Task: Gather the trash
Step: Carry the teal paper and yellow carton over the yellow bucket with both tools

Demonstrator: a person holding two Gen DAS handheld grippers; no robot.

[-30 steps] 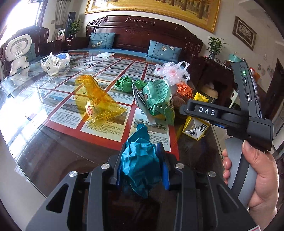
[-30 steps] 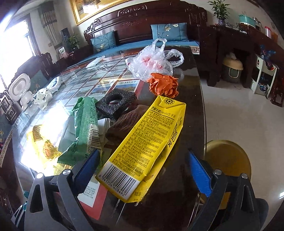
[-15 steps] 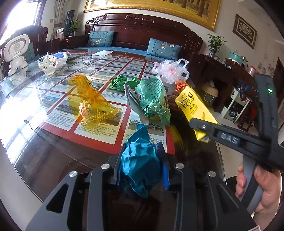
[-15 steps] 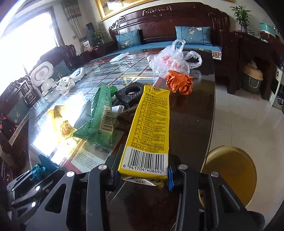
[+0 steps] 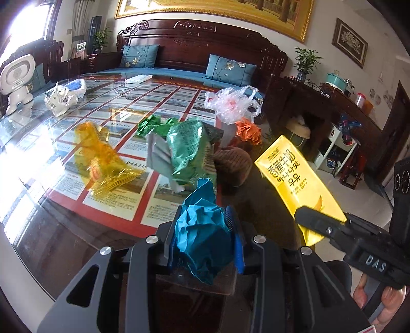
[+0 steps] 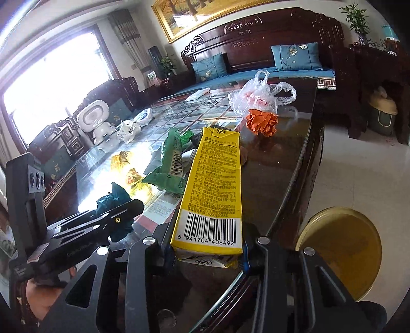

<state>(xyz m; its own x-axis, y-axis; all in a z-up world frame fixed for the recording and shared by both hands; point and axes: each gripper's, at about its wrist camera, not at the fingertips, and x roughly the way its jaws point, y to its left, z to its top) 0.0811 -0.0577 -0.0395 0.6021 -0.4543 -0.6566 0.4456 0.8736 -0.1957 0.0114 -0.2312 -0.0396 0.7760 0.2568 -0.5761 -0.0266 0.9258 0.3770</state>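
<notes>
- A white toy robot [image 5: 16, 79] stands at the glass table's [image 5: 64, 230] far corner.
- Blue cushions [image 6: 297, 56] lean on the carved wooden sofa [image 5: 200, 43].
- A potted plant [image 5: 305, 61] sits on the sideboard.

A carved dark wooden sofa [image 5: 200, 48] with blue seat pads and flowered blue cushions [image 5: 139, 56] runs along the far wall; above it hangs a gold-framed painting [image 5: 212, 12]; to its right stands a dark sideboard [image 5: 328, 107] bearing a potted plant [image 5: 306, 61]. Left of the sofa a bright window [image 6: 59, 84] floods in daylight past a curtain [image 6: 120, 38]; the floor [image 6: 358, 166] right of the sofa is pale glossy tile.
</notes>
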